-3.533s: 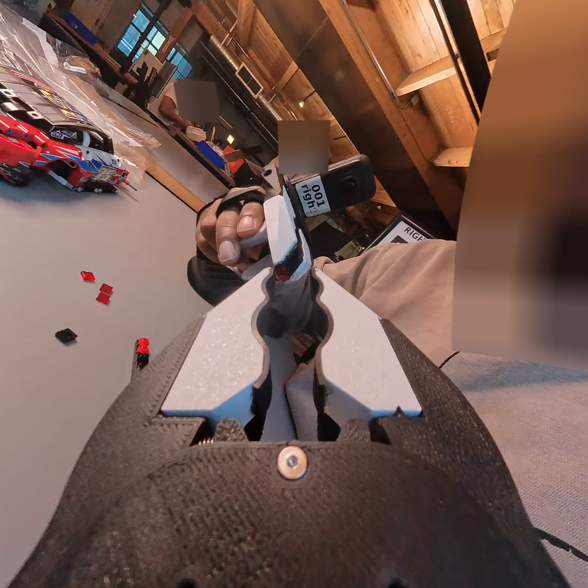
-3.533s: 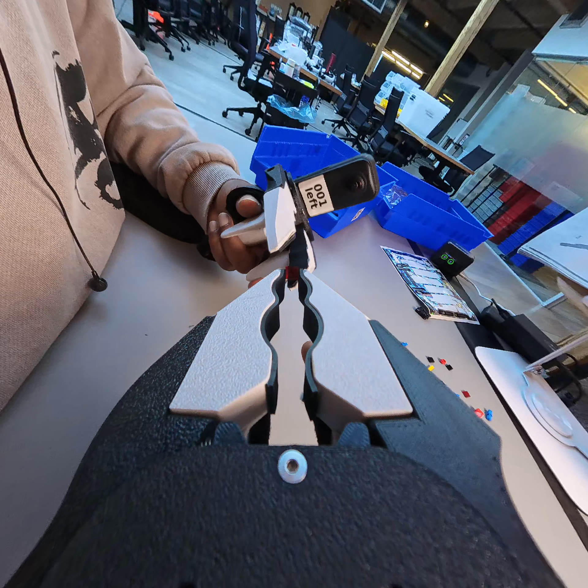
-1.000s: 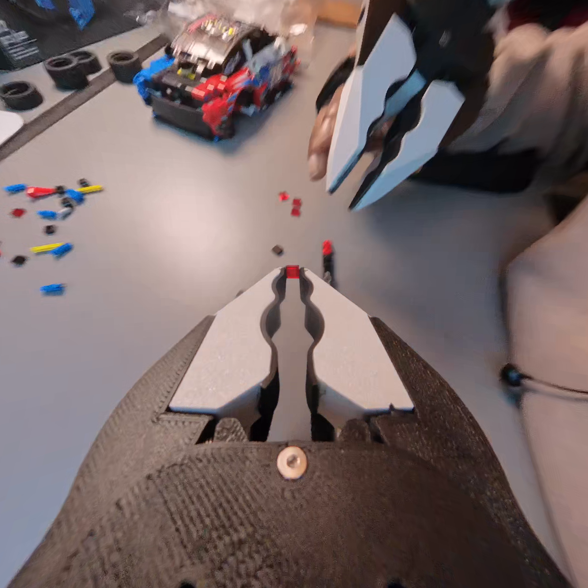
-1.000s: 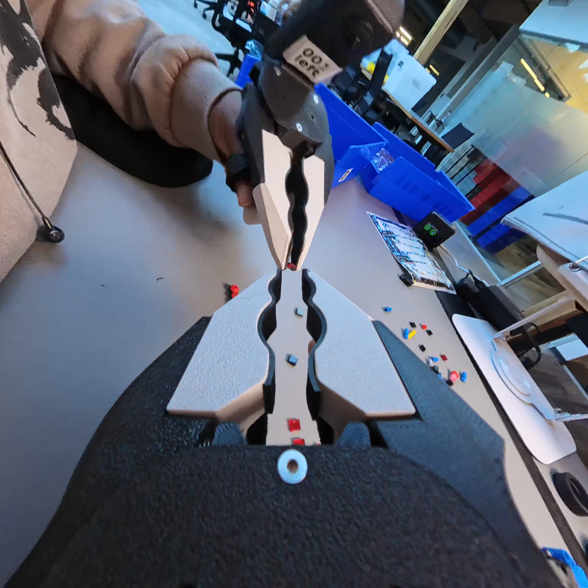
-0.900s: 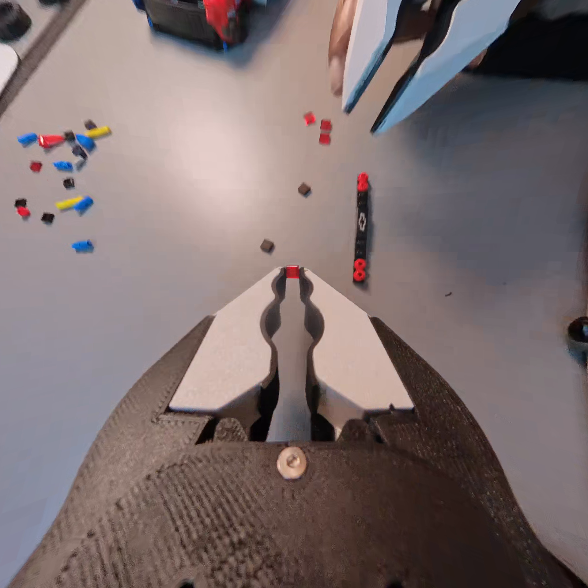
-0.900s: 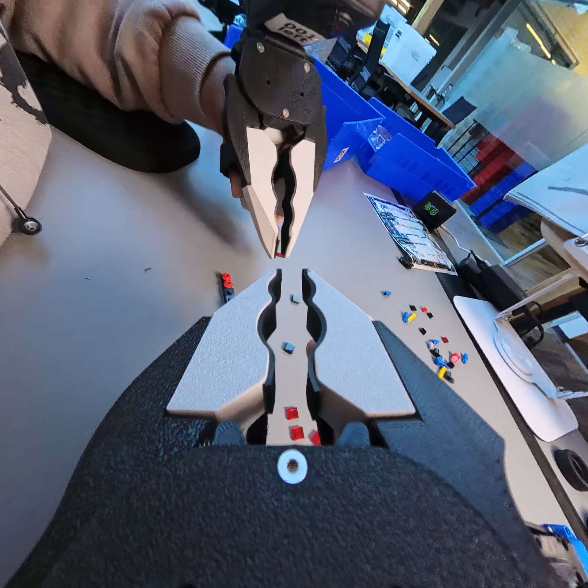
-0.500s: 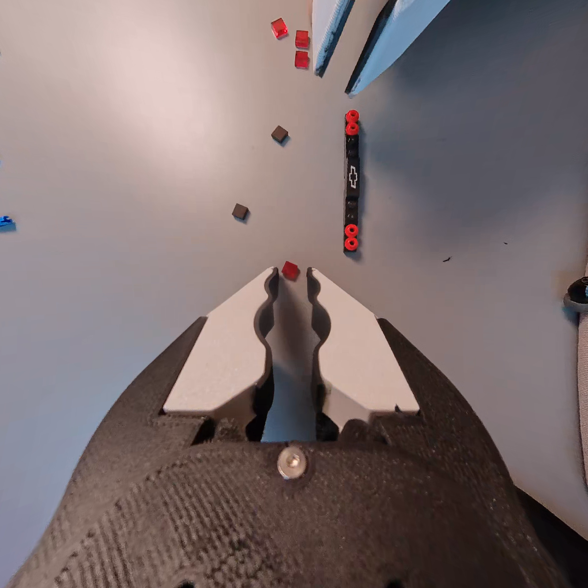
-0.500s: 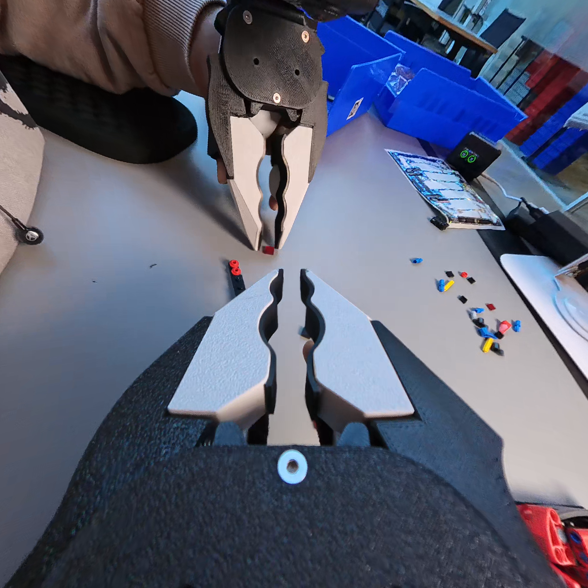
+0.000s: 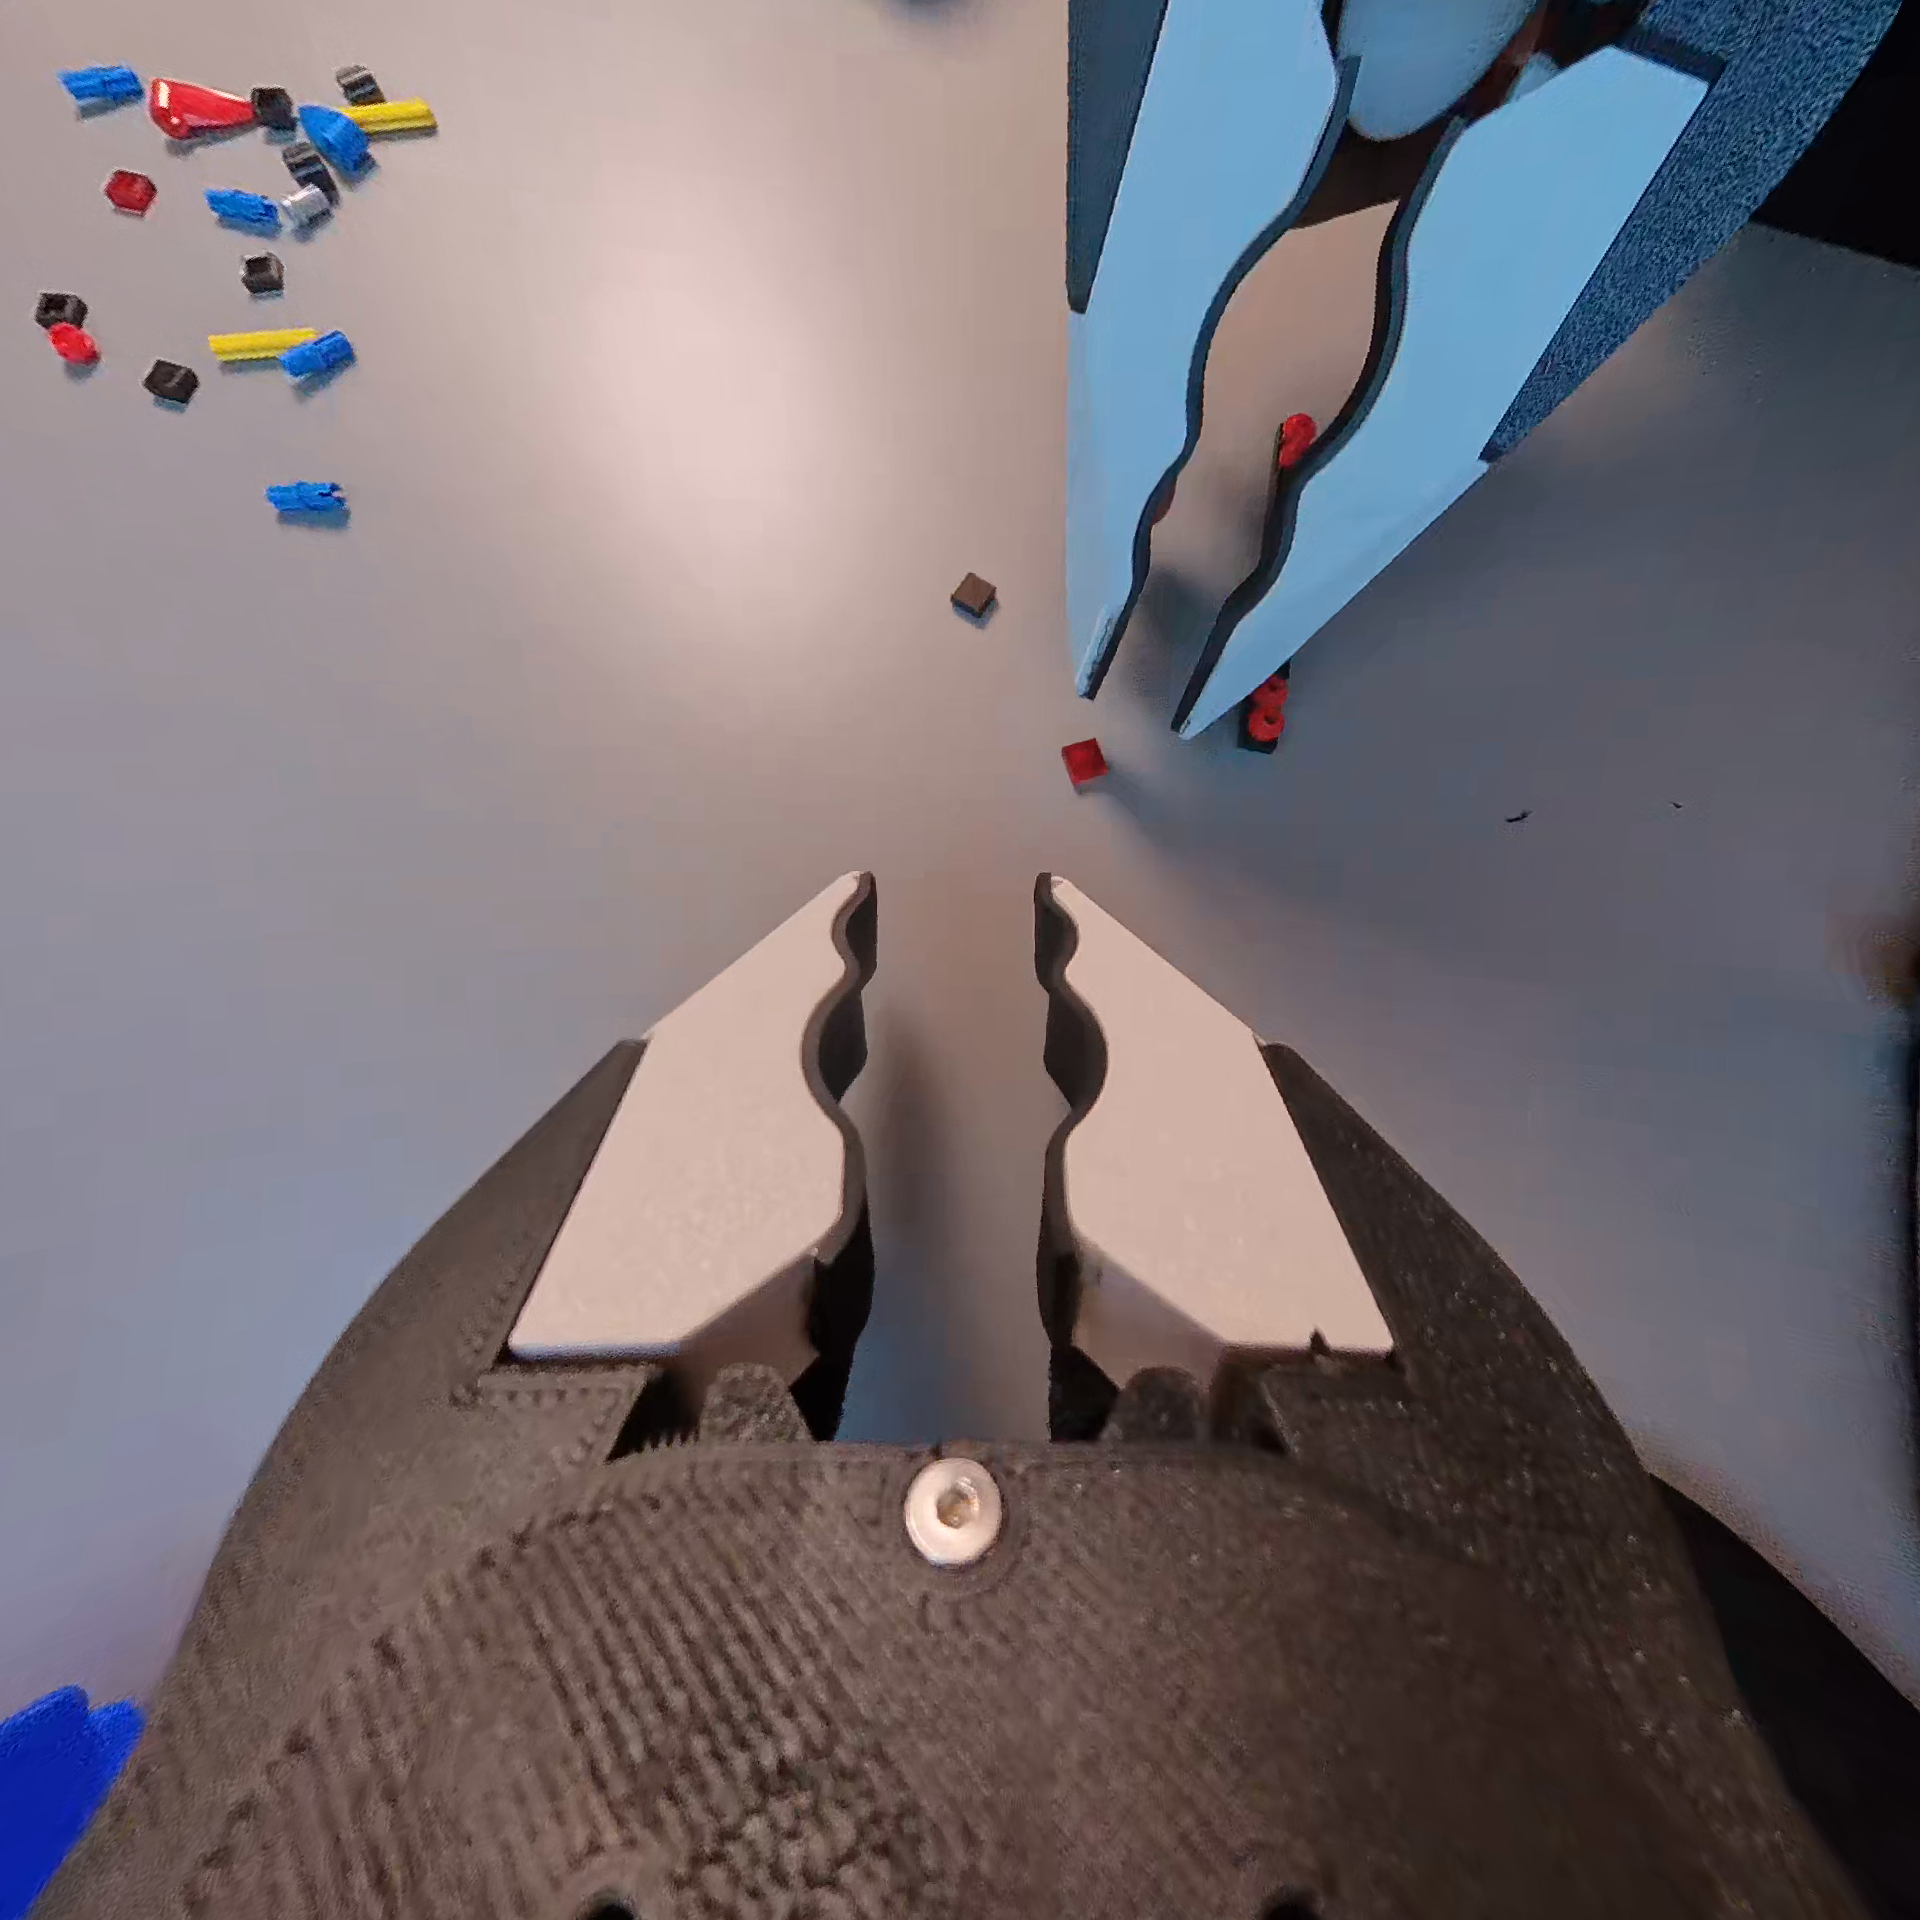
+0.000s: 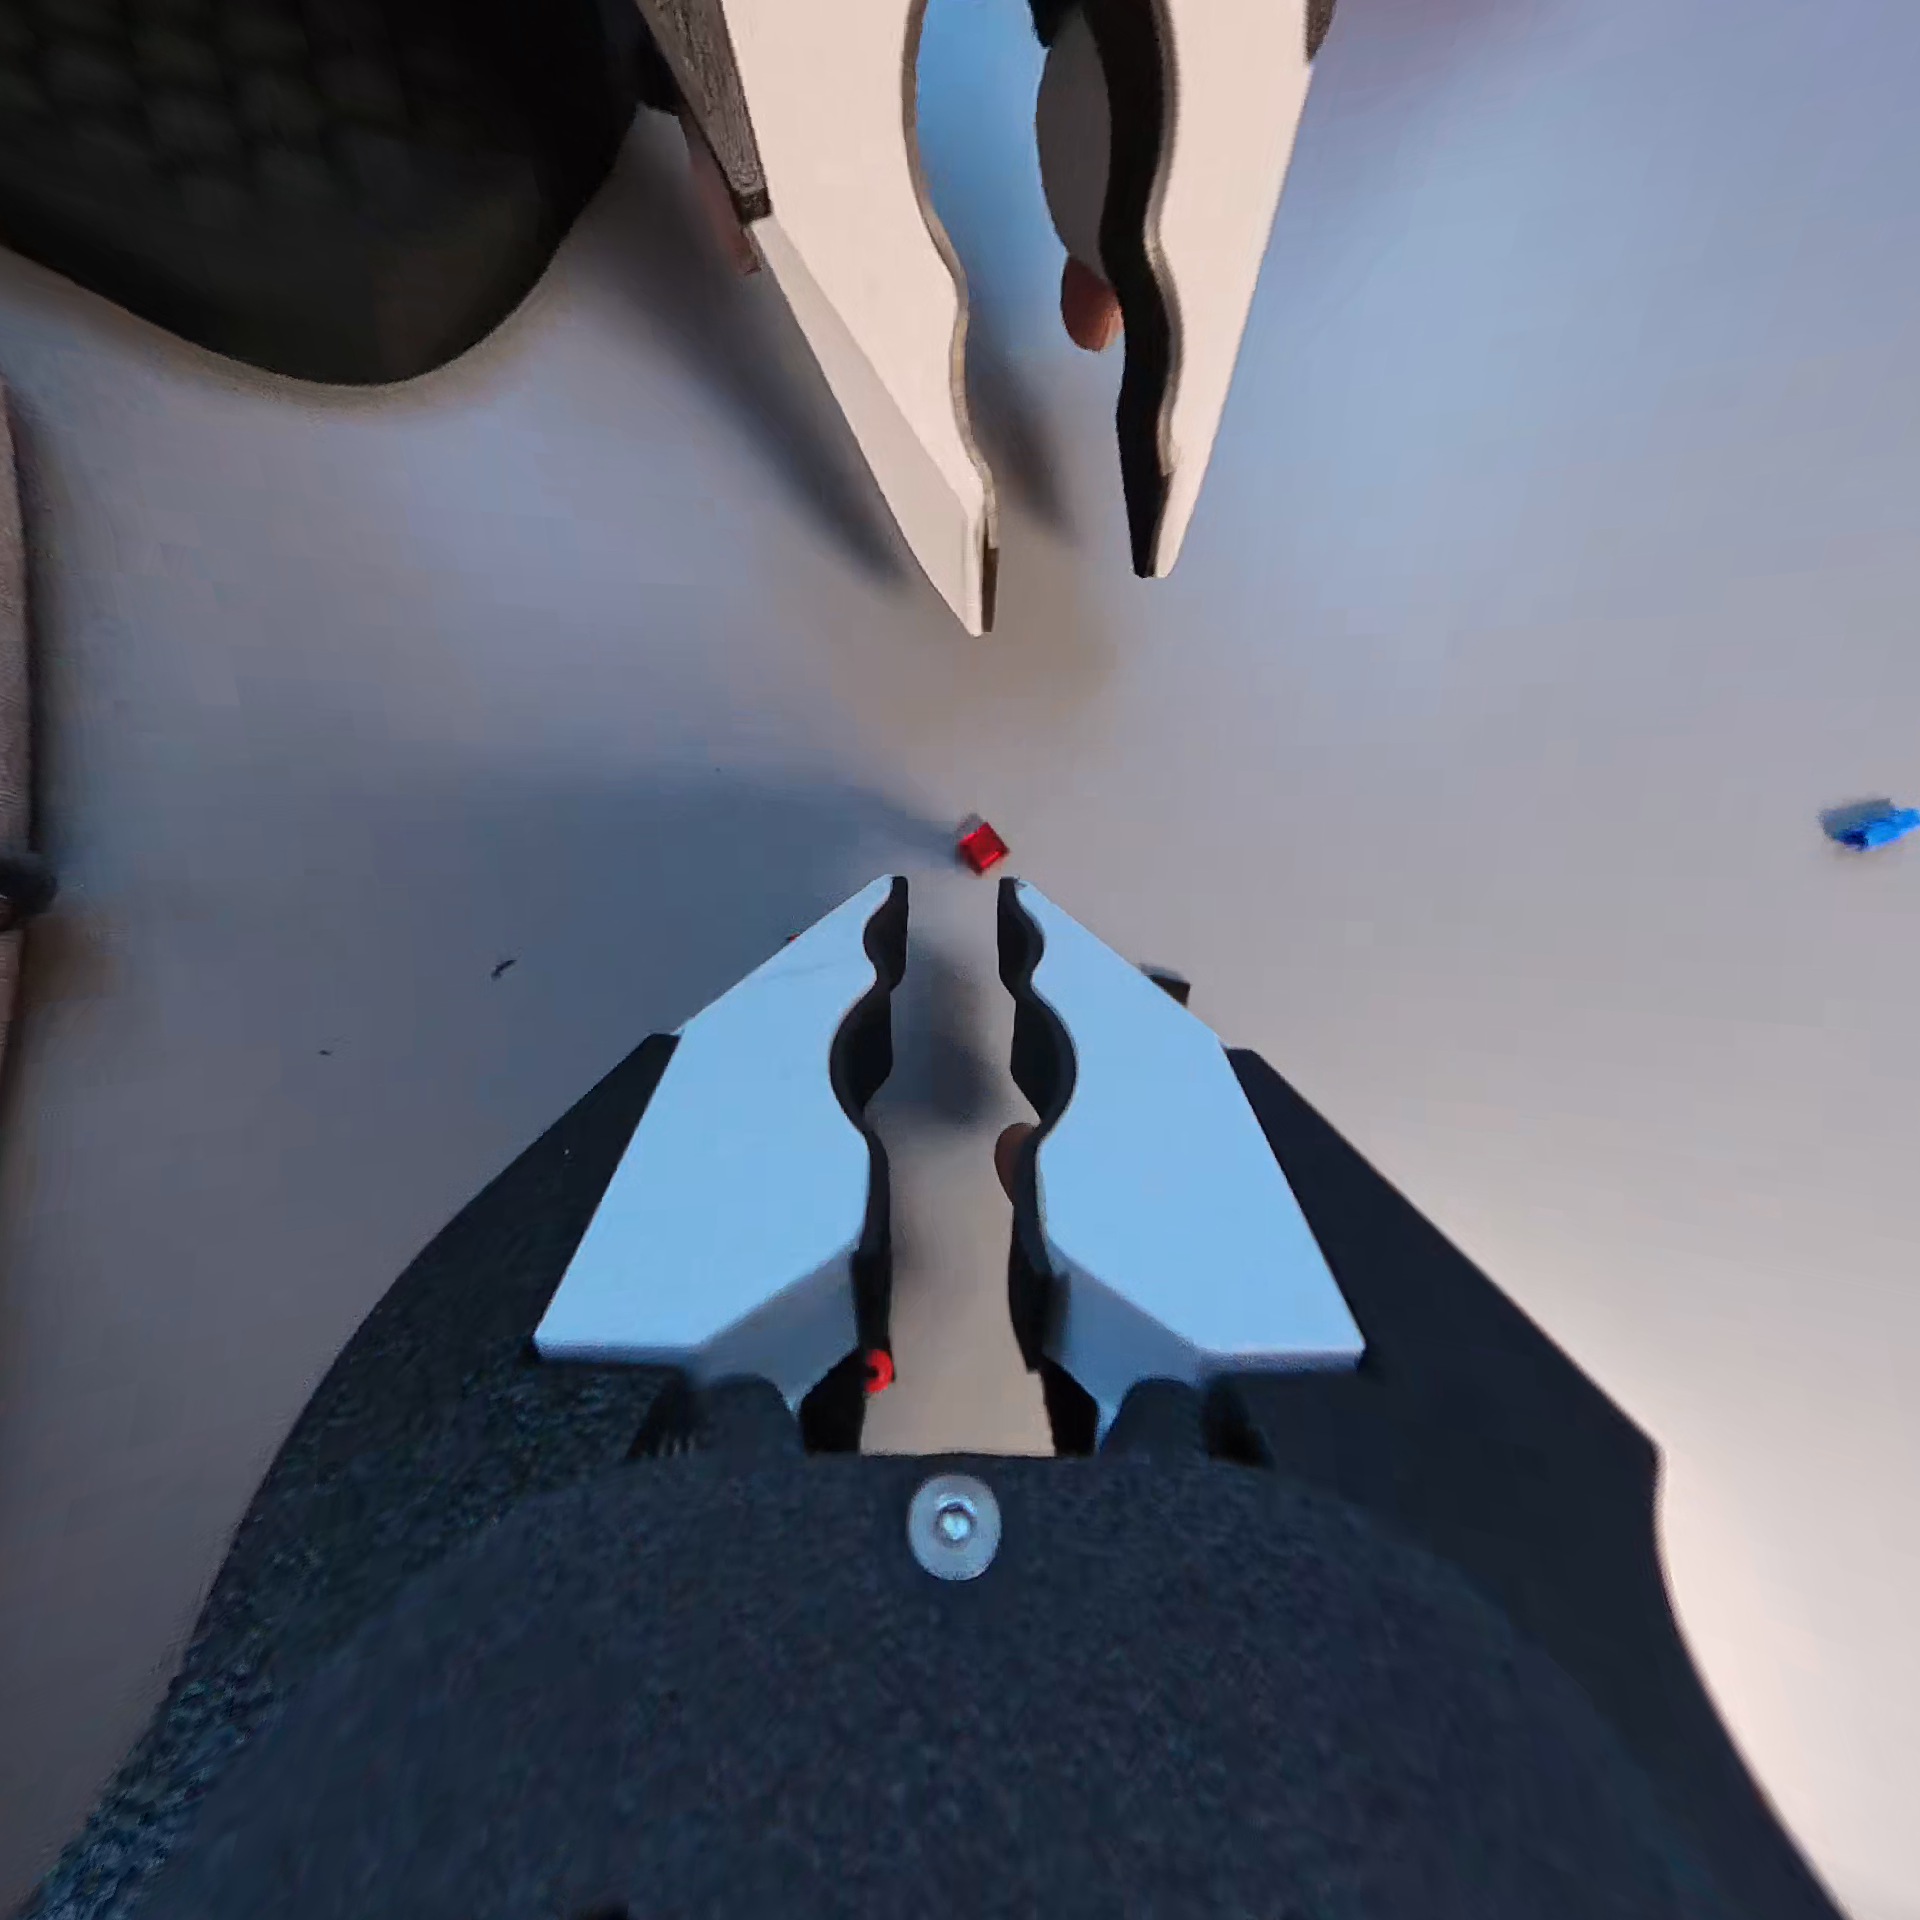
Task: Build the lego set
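A small red tile [image 9: 1083, 762] lies loose on the grey table, also showing in the right wrist view [image 10: 982, 845]. My left gripper [image 9: 956, 878] is open and empty, a short way back from the tile. My right gripper [image 10: 951, 883] is open a little and empty, its tips just short of the tile. In the left wrist view the right gripper [image 9: 1138, 696] hangs low over a black strip with red studs [image 9: 1265, 712], which it mostly hides. The left gripper [image 10: 1060, 592] shows from the right wrist view, beyond the tile.
A black tile [image 9: 974, 595] lies left of the right gripper. Several loose blue, yellow, red and black pieces [image 9: 239, 208] lie at the far left. A blue piece [image 10: 1870, 826] lies off to the right. A black pad [image 10: 312, 187] sits by the table edge. Across from one pair of fingers to the other is roughly 6 centimeters. My right gripper's tips are some 4 centimeters from the black tile [image 9: 974, 595].
My left gripper opened, let the red tile go onto the table and drew back. My right gripper came down low over the black strip, its tips close to the tile.
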